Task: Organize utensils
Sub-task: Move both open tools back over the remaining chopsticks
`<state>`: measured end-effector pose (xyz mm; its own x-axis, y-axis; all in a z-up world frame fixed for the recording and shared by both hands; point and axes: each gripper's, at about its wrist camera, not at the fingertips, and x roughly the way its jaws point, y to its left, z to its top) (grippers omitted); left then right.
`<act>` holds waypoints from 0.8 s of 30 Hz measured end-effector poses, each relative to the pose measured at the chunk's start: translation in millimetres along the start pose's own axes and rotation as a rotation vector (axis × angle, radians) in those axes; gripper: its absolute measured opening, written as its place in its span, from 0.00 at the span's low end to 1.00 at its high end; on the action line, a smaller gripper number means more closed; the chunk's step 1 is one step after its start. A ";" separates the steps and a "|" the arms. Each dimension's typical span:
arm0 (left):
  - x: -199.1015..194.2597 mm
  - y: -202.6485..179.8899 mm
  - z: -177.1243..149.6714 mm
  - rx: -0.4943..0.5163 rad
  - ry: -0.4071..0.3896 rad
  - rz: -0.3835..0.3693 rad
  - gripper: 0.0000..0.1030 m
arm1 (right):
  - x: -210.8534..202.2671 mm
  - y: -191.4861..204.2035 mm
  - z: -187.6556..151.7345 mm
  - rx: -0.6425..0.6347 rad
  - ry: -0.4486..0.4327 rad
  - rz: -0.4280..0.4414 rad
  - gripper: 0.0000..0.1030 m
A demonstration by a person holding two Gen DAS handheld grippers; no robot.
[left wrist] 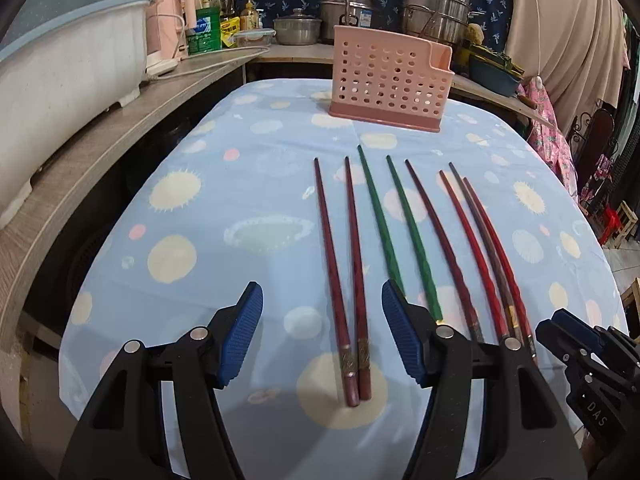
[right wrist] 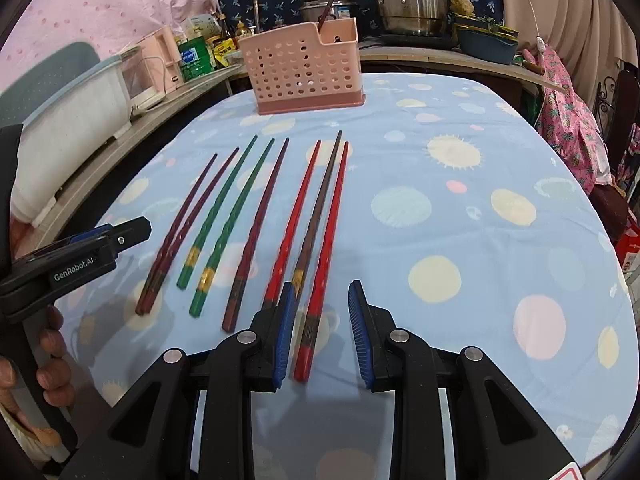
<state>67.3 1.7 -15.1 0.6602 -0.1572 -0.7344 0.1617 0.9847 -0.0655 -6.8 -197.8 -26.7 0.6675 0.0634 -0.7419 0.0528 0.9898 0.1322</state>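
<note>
Probably light, stiff, slick: 8 chopsticks before pink holder. Best pinched near thick decorated ends. Left gripper wide, empty; right gripper wide, straddling red chopstick.

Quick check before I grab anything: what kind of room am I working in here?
Likely a home kitchen or dining corner: stacked steel pots on the back counter, a pink utensil caddy, and chopsticks on a clothed table.

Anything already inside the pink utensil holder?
Nothing shows through the holes of the pink utensil holder. In the right wrist view a small dark spot sits in its notched end compartment; I cannot tell what it is. The bottom is hidden.
</note>
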 end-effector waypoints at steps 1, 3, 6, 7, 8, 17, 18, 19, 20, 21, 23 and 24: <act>0.1 2.8 -2.9 -0.008 0.005 -0.004 0.57 | 0.6 0.3 -2.3 0.000 0.005 0.001 0.26; -0.4 6.7 -7.7 -0.020 0.010 -0.007 0.57 | 0.8 0.8 -6.5 0.000 0.011 0.000 0.26; -1.1 10.0 -13.4 -0.026 0.018 -0.014 0.57 | 0.3 3.0 -11.4 -0.009 0.015 -0.006 0.26; -1.4 10.6 -15.9 -0.025 0.020 -0.017 0.57 | 0.6 3.5 -12.5 -0.011 0.017 -0.006 0.26; -1.0 10.9 -17.5 -0.023 0.023 -0.016 0.57 | 1.2 4.0 -13.9 -0.013 0.021 -0.007 0.26; 4.9 12.0 -29.7 -0.020 0.055 -0.006 0.57 | 2.6 5.2 -17.3 -0.029 0.013 -0.027 0.25; 5.4 12.3 -30.0 -0.020 0.055 -0.003 0.57 | 2.6 5.4 -17.5 -0.030 0.012 -0.028 0.25; 6.4 12.6 -30.5 -0.021 0.057 0.002 0.57 | 2.7 5.3 -17.5 -0.030 0.011 -0.028 0.25; 7.7 13.1 -30.9 -0.023 0.061 0.002 0.57 | 2.7 5.6 -17.8 -0.029 0.010 -0.028 0.25; 8.7 13.5 -31.2 -0.024 0.063 0.001 0.57 | 2.7 5.4 -17.8 -0.029 0.010 -0.028 0.25; 9.0 12.6 -31.3 -0.019 0.059 0.002 0.57 | 2.7 5.6 -17.8 -0.030 0.010 -0.029 0.25; 9.7 11.6 -31.1 -0.015 0.059 0.001 0.57 | 2.7 5.5 -17.7 -0.030 0.010 -0.029 0.25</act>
<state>52.8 13.9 -43.9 0.6156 -0.1515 -0.7734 0.1496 0.9860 -0.0741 -17.9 -189.9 -39.6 0.6586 0.0359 -0.7516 0.0496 0.9946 0.0910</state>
